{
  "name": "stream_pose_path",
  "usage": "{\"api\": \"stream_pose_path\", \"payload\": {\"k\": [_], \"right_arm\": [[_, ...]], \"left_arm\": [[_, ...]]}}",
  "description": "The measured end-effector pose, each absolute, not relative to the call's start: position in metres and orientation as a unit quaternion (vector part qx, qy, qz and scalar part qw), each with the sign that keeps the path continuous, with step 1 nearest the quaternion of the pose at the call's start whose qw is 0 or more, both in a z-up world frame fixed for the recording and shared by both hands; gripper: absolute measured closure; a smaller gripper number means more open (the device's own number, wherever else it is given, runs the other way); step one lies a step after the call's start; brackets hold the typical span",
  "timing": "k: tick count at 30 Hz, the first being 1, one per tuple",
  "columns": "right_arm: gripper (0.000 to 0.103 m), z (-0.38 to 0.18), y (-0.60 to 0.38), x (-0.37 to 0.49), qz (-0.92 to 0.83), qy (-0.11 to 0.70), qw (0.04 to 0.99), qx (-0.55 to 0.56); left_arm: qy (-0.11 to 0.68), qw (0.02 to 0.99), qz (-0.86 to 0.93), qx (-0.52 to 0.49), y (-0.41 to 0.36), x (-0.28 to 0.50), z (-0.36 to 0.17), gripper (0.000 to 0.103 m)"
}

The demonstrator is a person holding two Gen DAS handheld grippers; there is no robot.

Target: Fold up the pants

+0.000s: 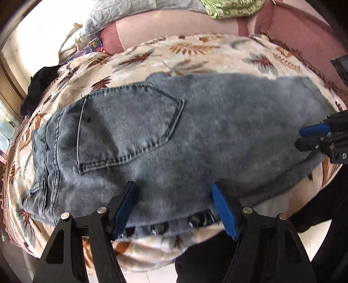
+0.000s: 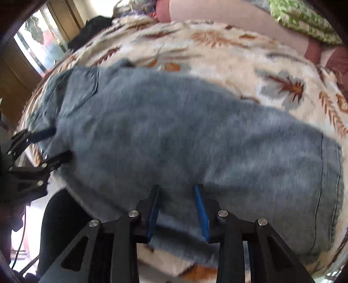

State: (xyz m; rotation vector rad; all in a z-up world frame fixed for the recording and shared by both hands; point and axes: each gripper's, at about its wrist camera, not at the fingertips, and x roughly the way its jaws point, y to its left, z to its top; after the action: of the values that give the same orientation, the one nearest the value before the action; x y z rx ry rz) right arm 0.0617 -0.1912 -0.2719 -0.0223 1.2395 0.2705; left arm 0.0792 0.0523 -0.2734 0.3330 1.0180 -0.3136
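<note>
Faded blue jeans [image 1: 174, 135] lie flat across a cream leaf-patterned blanket [image 1: 195, 50], back pocket up, waistband at the left, legs folded over to the right. My left gripper [image 1: 174, 189] is open, its blue-padded fingers spread over the near edge by the waist. My right gripper [image 2: 177, 189] is open with a narrower gap, over the near edge of the jeans [image 2: 195, 141] at the leg part. It also shows in the left wrist view [image 1: 304, 137] at the right. The left gripper shows in the right wrist view [image 2: 56, 141] at the left.
The blanket [image 2: 217, 50] covers a bed or sofa with pink cushions [image 1: 195, 24] behind. A green patterned cloth [image 1: 230, 8] and a grey quilt [image 1: 139, 10] lie at the back. A black garment [image 1: 41, 85] lies at the far left. A window stands to the left.
</note>
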Motion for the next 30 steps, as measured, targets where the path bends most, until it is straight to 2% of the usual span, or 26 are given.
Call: {"api": "stream_pose_path", "payload": {"k": [4,7,13,16,19,20,27,30], "right_arm": [[0.067,-0.28,-0.204,0.051,0.138,0.605,0.783,0.04],[0.067,-0.282,-0.202,0.045,0.138,0.611,0.779,0.032],[0.068,-0.27,-0.195,0.049,0.142,0.613,0.777,0.014],[0.068,-0.243,-0.183,0.07,0.175,0.568,0.804,0.026],[0.056,-0.214,-0.172,0.102,0.191,0.518,0.834,0.03],[0.056,-0.208,-0.164,0.115,0.194,0.507,0.839,0.024],[0.056,-0.225,-0.116,0.204,0.233,0.508,0.829,-0.026],[0.056,-0.24,-0.1,0.225,0.258,0.521,0.813,-0.045]], "left_arm": [[0.491,0.841,-0.158,0.164,0.057,0.065,-0.279,0.031],[0.489,0.842,-0.16,0.163,0.059,0.058,-0.281,0.031],[0.489,0.852,-0.18,0.056,0.085,0.065,-0.257,0.031],[0.444,0.881,-0.162,0.028,0.097,0.065,-0.234,0.031],[0.423,0.893,-0.152,-0.006,0.104,0.071,-0.221,0.031],[0.425,0.892,-0.155,-0.013,0.103,0.078,-0.221,0.031],[0.448,0.885,-0.123,-0.012,0.1,0.094,-0.247,0.031],[0.458,0.881,-0.12,0.024,0.099,0.095,-0.261,0.031]]}}
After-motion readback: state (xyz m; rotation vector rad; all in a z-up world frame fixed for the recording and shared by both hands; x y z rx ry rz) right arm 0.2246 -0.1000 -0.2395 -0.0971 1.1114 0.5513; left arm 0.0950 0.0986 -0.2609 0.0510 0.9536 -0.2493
